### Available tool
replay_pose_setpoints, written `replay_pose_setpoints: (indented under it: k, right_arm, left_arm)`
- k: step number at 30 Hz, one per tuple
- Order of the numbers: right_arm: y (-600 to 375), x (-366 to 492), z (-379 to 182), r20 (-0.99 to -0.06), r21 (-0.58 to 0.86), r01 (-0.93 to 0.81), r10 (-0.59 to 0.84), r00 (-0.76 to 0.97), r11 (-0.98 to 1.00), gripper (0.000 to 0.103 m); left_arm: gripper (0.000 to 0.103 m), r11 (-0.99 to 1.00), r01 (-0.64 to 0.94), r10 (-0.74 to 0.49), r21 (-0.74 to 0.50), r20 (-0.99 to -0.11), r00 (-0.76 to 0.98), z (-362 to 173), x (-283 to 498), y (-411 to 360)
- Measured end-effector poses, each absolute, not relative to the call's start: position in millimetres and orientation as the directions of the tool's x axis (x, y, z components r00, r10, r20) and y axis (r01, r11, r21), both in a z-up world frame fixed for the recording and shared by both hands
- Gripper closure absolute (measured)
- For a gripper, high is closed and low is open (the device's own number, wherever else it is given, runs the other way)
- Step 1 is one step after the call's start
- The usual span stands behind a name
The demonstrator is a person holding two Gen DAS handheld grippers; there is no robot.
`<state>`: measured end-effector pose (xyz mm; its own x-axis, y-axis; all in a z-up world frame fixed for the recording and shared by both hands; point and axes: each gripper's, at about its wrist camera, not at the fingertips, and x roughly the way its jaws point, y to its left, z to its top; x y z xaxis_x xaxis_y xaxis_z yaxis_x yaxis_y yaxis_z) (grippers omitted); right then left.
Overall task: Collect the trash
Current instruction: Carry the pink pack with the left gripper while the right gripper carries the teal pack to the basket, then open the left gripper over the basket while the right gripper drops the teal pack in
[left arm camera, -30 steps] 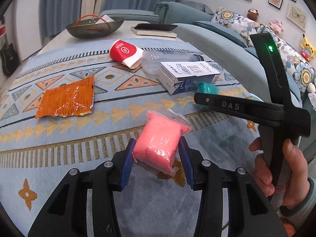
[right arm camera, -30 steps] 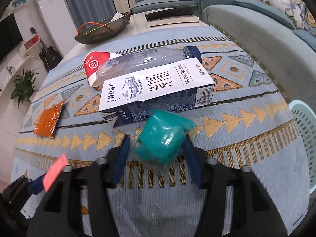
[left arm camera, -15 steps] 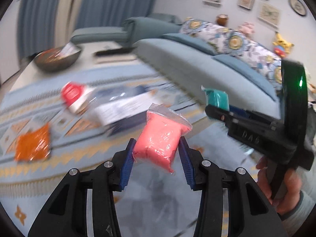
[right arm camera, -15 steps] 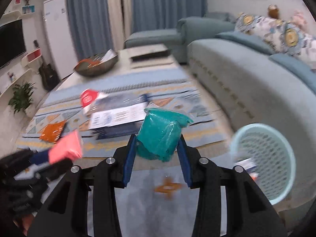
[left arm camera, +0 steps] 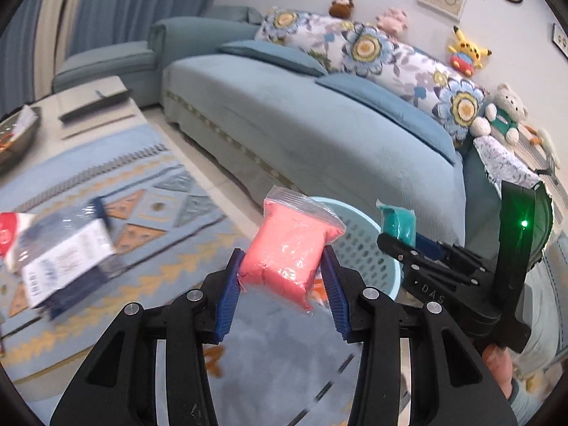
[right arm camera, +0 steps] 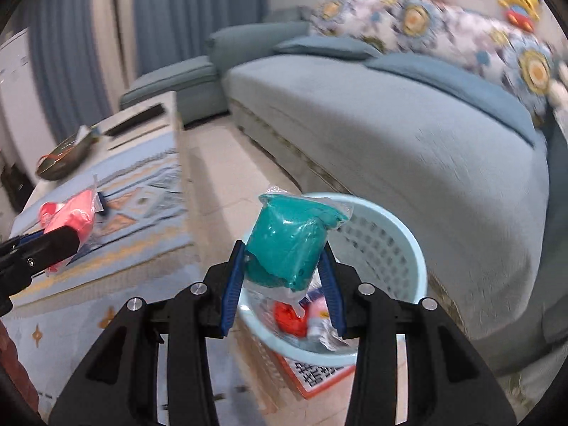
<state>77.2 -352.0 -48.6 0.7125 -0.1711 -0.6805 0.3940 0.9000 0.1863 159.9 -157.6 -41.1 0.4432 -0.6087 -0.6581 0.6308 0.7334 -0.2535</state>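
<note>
1. Nearest the left wrist camera, the left gripper [left arm camera: 282, 280] is clenching a pink bag [left arm camera: 289, 254] between its blue pads [left arm camera: 227, 296], the bag standing tilted with its sealed clear top leaning toward the far right
2. Nearest the right wrist camera, the right gripper [right arm camera: 282, 278] is gripping a teal bag [right arm camera: 289, 245] in the same way, blue pads [right arm camera: 232, 287] pressing both sides and the crumpled clear end pointing up and right
3. Just beyond the teal bag, a light blue basket [right arm camera: 397, 248] is sitting on the pale tiled floor [right arm camera: 227, 177]; red and pink scraps are lying inside it, and the teal bag is hanging above its near rim
4. In the left wrist view the same basket [left arm camera: 362, 245] is showing behind the pink bag, and the right gripper [left arm camera: 401, 238] is reaching in from the right, held by a hand [left arm camera: 498, 362] at the lower edge
5. To the left, a patterned blue cloth [left arm camera: 149, 191] is covering a low table, with a blurred white and navy carton [left arm camera: 64, 259] lying on it
6. Farther back on that table, a dark bowl [right arm camera: 65, 158] is resting near a flat dark book [left arm camera: 94, 101]
7. Beyond the floor strip, a long blue sofa [left arm camera: 319, 131] is running along the wall, carrying flowered cushions [left arm camera: 372, 49] and plush toys, with blue curtains [right arm camera: 170, 17] hanging at the far left
</note>
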Motion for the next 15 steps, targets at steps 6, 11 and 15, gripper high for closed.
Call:
replay_pose_setpoints:
  k: [6, 11, 15]
  right_arm:
    - [-381.4, 74.4, -82.4, -0.728, 0.232, 0.454, -0.156, 0.667, 0.861, 0.065]
    - [-392.9, 73.9, -102.9, -0.754, 0.248, 0.481, -0.144, 0.641, 0.841, 0.063]
    - [-400.9, 74.9, -111.0, -0.760, 0.259, 0.482, -0.131, 0.637, 0.837, 0.054]
  left_arm:
    - [0.061, 0.718, 0.657, -0.592, -0.230, -0.698, 0.402, -65.2, 162.5, -207.0]
    - [0.060, 0.712, 0.670, -0.571, -0.210, -0.729, 0.378, -83.1, 163.5, -234.1]
    - [0.050, 0.703, 0.679, -0.570, -0.211, -0.739, 0.360, -94.0, 165.9, -247.5]
